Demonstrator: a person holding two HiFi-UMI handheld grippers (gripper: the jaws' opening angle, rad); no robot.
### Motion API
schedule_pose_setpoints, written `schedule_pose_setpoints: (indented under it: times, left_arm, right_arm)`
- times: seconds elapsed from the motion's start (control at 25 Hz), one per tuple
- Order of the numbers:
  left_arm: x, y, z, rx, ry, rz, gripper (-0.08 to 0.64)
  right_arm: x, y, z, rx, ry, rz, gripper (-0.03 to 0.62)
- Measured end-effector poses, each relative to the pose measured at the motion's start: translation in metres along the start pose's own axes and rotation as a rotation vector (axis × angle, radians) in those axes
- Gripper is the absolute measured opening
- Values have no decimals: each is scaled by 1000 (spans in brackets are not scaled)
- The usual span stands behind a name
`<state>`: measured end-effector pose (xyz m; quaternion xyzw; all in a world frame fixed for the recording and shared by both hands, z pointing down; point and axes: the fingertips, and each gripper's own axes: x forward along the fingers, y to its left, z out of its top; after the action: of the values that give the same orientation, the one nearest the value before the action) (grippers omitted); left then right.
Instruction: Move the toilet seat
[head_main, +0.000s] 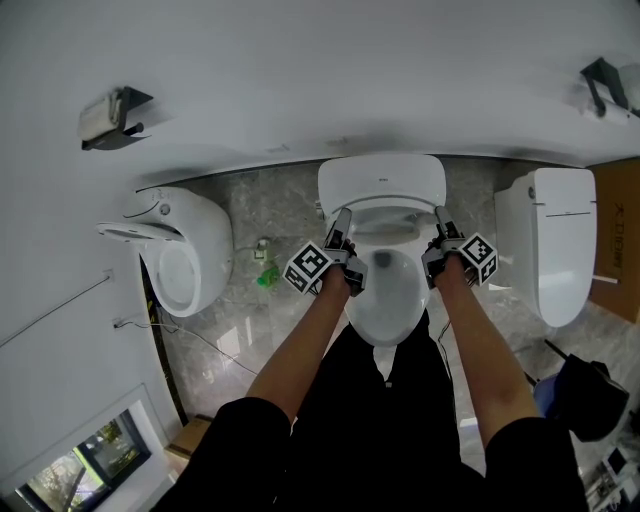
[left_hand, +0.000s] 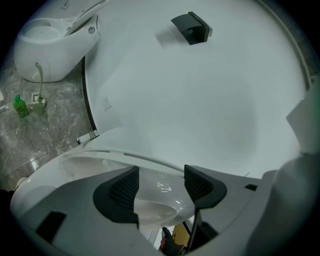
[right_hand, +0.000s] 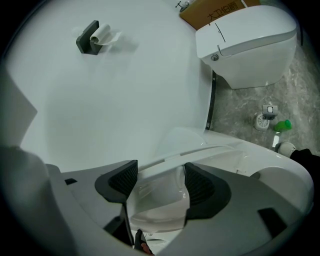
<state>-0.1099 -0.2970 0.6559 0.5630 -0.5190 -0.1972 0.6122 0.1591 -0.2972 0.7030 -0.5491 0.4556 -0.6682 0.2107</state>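
Jaws of the left gripper (head_main: 341, 222) and right gripper (head_main: 441, 220) each straddle a side edge of the toilet seat (head_main: 385, 208), apparently clamped on it. The seat sits at frame centre, above the bowl (head_main: 388, 300).

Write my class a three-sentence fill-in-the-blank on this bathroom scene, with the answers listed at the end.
1. The number of toilets along the wall is ___.
2. The bottle on the floor is coloured ___.
3. The left hand-held gripper and right hand-held gripper each have the toilet seat of the ___ toilet between their jaws.
Answers: three; green; middle.
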Motion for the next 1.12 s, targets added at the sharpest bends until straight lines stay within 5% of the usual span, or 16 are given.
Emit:
schedule_pose_setpoints:
  times: [0.44,0.64,0.72,0.92,1.12]
  left_arm:
    - [-15,-7,1,17,29,-57,290]
    - [-37,-23,-2,53,47,-99,290]
    - [-50,-35,-6,101,66,-126,290]
    - [-81,-61,-33,361,161,-200,290]
    - [-124,-99,-50,484,153,-278,290]
  right_arm:
    - [-25,-2,7,-53,24,-24,299]
    - [-45,16,0,-165,73,13,299]
    - [-59,27,-6,-235,101,32,299]
    - [-99,44,-29,-413,176,70,299]
    - [-149,55,-64,-578,234,101,299]
